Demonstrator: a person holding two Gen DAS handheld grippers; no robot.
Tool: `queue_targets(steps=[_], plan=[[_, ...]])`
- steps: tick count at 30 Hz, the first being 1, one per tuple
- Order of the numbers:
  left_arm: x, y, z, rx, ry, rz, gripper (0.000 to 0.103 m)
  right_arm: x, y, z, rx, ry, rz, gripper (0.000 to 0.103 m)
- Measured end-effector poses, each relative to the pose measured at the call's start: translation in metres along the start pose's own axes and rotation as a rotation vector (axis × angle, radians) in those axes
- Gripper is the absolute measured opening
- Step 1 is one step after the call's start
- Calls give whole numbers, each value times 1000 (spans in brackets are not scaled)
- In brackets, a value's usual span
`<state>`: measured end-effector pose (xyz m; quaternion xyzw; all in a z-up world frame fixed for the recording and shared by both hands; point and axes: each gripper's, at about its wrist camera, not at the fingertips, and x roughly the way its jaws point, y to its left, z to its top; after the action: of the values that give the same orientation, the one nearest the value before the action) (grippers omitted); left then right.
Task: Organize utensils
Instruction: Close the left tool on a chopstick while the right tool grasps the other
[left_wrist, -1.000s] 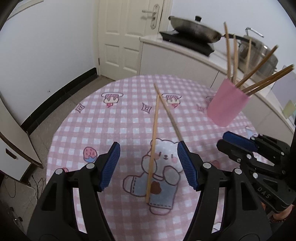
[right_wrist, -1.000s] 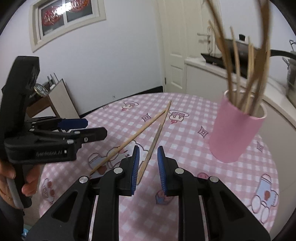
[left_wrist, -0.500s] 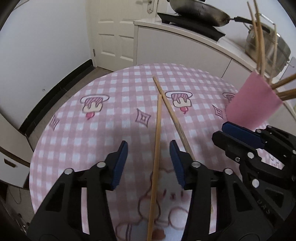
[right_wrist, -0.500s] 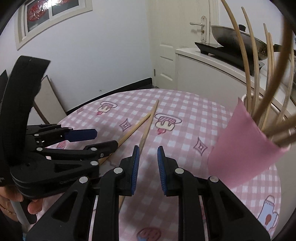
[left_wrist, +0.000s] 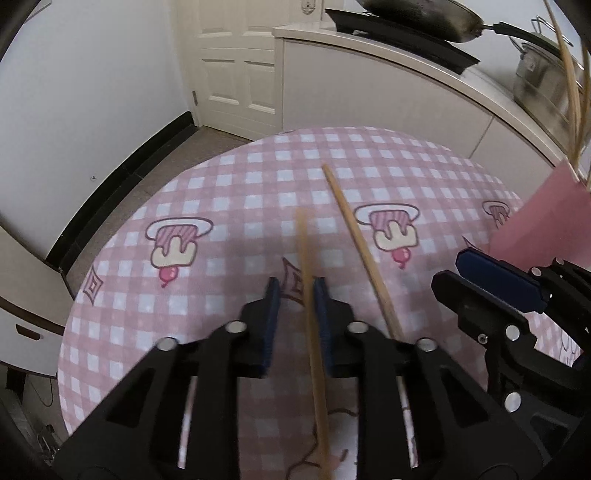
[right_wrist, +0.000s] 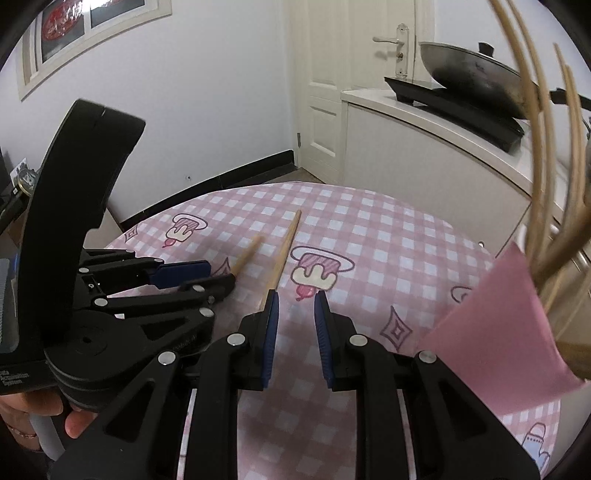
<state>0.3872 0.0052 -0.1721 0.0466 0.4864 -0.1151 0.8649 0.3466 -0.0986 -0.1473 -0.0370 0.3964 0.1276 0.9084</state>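
Note:
Two wooden chopsticks lie on the pink checked tablecloth (left_wrist: 229, 192). My left gripper (left_wrist: 294, 295) has narrowed around one chopstick (left_wrist: 314, 332), which runs between its blue pads and looks blurred; contact is unclear. The second chopstick (left_wrist: 360, 243) lies just right of it. In the right wrist view my right gripper (right_wrist: 294, 310) is open and empty, its left pad beside the second chopstick (right_wrist: 282, 254). The left gripper (right_wrist: 192, 275) shows there around the first chopstick (right_wrist: 247, 256). A pink cup (right_wrist: 506, 328) holding several chopsticks (right_wrist: 543, 155) stands at the right.
The pink cup also shows at the right edge of the left wrist view (left_wrist: 546, 221). The right gripper (left_wrist: 495, 288) is between it and the chopsticks. A counter with a wok (right_wrist: 469, 77) and a white door (left_wrist: 236, 62) lie beyond the round table.
My left gripper has moved forward and closed down from wide open around one chopstick. My right gripper has moved forward toward the second chopstick, its opening much the same.

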Motion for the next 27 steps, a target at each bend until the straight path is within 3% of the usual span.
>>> queue_targets(steps=[2,12,17,24,26,27], plan=[[0,7,1,-7,4,-10,9,4,5,3,-11,7,2,18],[-11,51,-2,-100,0,-14,7,48,6,28,10,109,-54,25],[-15,57,-2,-116,-13,-24,7,61,-2,37,37,134,-78,32],[-19,55,2,-117,-23,-31,7,74,-1,41,39,167,-46,32],[-22,55,2,-118,-25,-33,7,74,1,42,42,168,-43,30],[-23,55,2,-118,-26,-35,7,73,1,42,42,169,-36,20]])
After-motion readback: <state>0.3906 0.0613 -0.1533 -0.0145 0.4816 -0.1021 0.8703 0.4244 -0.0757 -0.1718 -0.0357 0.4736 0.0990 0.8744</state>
